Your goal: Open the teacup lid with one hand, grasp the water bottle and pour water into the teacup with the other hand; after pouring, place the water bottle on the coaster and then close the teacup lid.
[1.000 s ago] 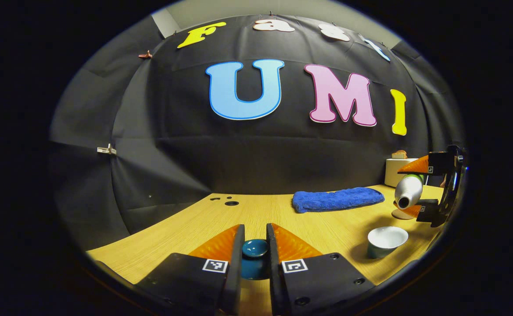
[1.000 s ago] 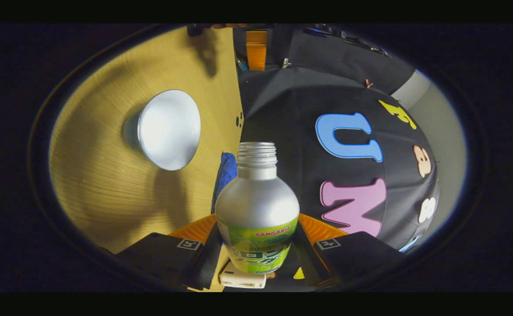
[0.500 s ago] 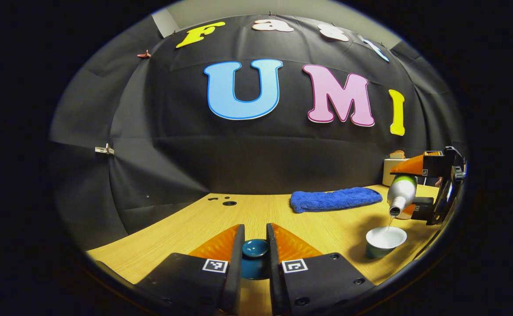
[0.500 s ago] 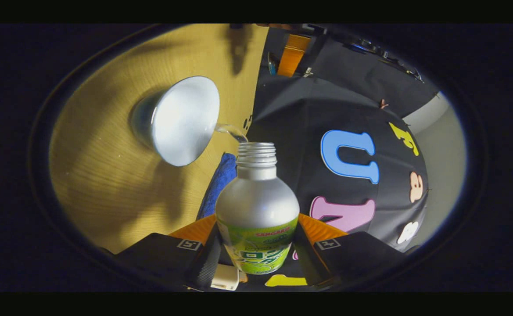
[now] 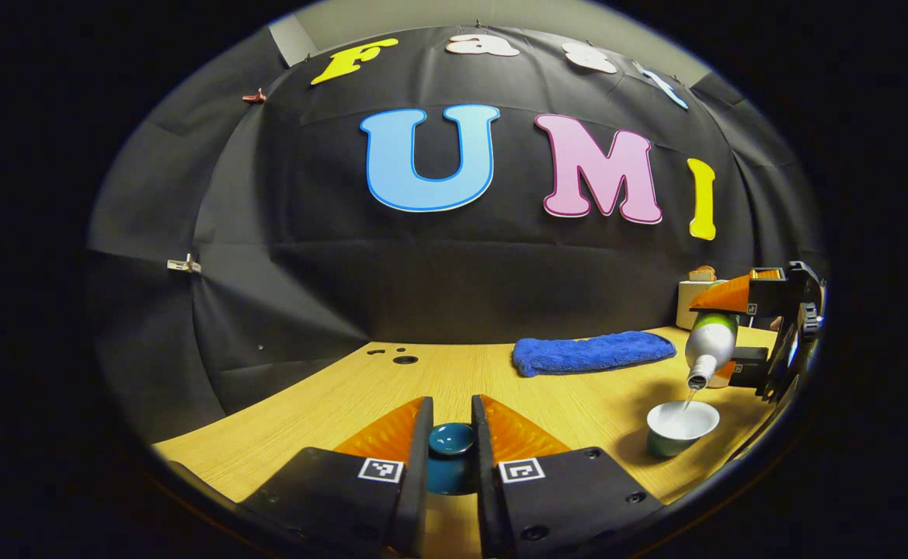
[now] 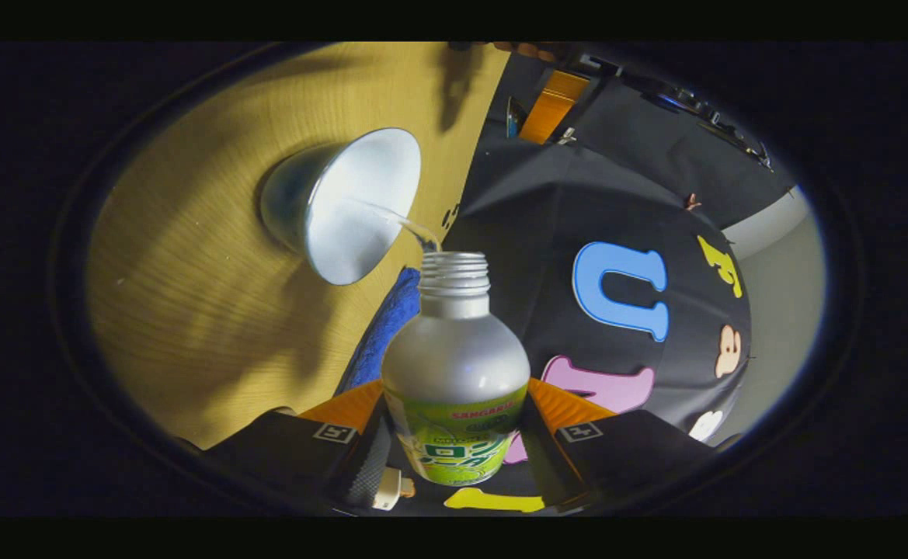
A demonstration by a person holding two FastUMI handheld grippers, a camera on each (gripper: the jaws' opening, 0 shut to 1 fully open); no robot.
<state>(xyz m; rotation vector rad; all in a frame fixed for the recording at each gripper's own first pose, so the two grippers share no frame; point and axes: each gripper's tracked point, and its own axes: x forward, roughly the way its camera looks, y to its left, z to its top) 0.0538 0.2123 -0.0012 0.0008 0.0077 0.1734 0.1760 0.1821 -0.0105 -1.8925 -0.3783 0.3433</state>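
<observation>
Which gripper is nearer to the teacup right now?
Right. The right gripper holds the water bottle tilted just above the teacup; the left gripper holds the lid farther off.

The water bottle (image 6: pixel 455 365) is silver with a green-and-yellow label, the teacup (image 5: pixel 681 428) white inside and dark green outside, the lid (image 5: pixel 450 439) glossy teal, the towel (image 5: pixel 592 352) blue, the table (image 5: pixel 454 380) pale woodgrain.

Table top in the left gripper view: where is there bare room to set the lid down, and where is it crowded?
Bare wood lies between the left claw, shut on the lid, and the blue cloth, and left toward the cable holes. The right end is crowded: teacup, tilted bottle and right claw.
</observation>
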